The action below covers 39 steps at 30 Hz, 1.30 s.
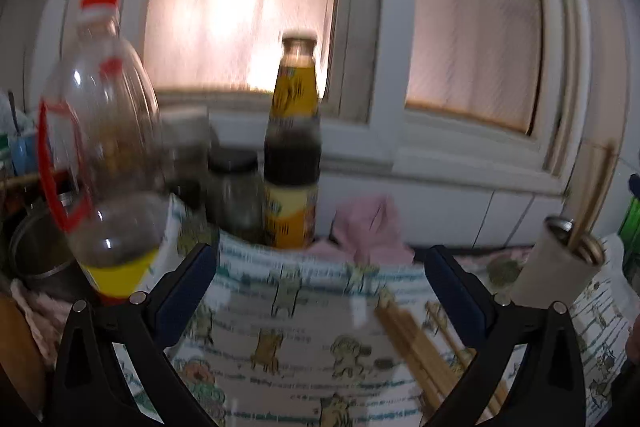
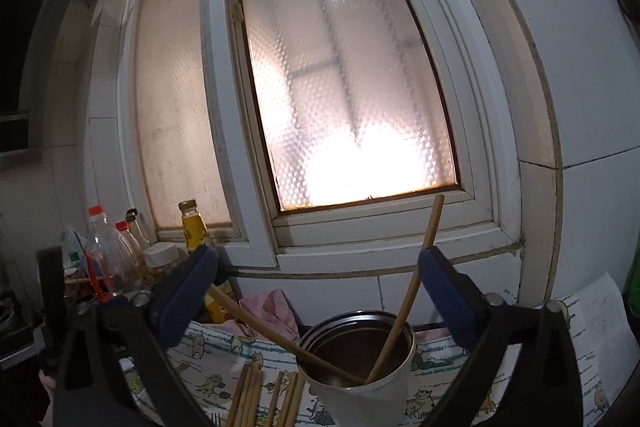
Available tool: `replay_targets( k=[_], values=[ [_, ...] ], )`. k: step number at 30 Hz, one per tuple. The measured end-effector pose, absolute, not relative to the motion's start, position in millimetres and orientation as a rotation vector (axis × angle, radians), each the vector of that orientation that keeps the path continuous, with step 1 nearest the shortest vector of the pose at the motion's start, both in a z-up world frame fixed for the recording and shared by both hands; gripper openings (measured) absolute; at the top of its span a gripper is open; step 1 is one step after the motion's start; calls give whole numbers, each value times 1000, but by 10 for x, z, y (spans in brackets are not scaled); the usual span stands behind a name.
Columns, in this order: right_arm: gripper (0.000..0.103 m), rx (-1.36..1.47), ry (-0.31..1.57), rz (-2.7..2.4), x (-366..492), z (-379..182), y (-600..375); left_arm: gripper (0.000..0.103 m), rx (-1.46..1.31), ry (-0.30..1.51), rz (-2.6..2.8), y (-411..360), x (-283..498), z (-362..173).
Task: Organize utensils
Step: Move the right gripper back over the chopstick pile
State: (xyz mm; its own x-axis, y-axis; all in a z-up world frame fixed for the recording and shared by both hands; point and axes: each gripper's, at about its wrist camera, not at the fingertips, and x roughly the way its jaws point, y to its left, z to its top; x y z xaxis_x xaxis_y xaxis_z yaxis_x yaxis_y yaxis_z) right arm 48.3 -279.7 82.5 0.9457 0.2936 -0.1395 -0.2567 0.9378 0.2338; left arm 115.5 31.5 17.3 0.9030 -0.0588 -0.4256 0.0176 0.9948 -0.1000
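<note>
Both my grippers stand wide apart and hold nothing. My left gripper hangs over the cartoon-print cloth, with a bundle of loose chopsticks lying on the cloth between its fingers, untouched. My right gripper frames the metal cup, which stands on the same cloth and has two chopsticks crossed inside it, leaning on opposite sides of the rim. Only the right view looks down into the cup; from the left it sits tilted at the far right edge, its inside hidden. The left view, though blurred, brings the bottles close: a clear one with a red cap and a dark sauce bottle, with a pink rag beside them. The right view shows more chopsticks lying beside the cup.
</note>
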Motion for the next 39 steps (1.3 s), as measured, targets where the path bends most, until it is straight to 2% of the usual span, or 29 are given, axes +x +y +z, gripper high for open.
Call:
replay_targets(
  k=[21,27,28,29,31,36,37,38,39],
  values=[
    [103,214,236,220,550,647,-2664,103,-10,651,-150,-17,1288,-233],
    [103,233,216,214,518,690,-2712,103,-115,778,-239,-43,1510,-334],
    [103,230,213,206,518,698,-2712,97,-123,841,-232,-58,1606,-349],
    [103,228,210,195,520,706,-2713,86,-139,879,-233,-68,1695,-348],
    [103,216,205,198,520,726,-2716,74,-159,923,-210,-106,1850,-316],
    [103,209,187,196,479,771,-2757,69,-138,899,-177,-215,1914,-268],
    [103,207,186,198,472,777,-2762,63,-118,875,-165,-232,1900,-300],
    [103,207,182,197,463,784,-2767,52,-83,871,-150,-266,1873,-341],
    [99,210,178,199,450,792,-2769,47,-58,882,-153,-297,1854,-385]
  ],
)
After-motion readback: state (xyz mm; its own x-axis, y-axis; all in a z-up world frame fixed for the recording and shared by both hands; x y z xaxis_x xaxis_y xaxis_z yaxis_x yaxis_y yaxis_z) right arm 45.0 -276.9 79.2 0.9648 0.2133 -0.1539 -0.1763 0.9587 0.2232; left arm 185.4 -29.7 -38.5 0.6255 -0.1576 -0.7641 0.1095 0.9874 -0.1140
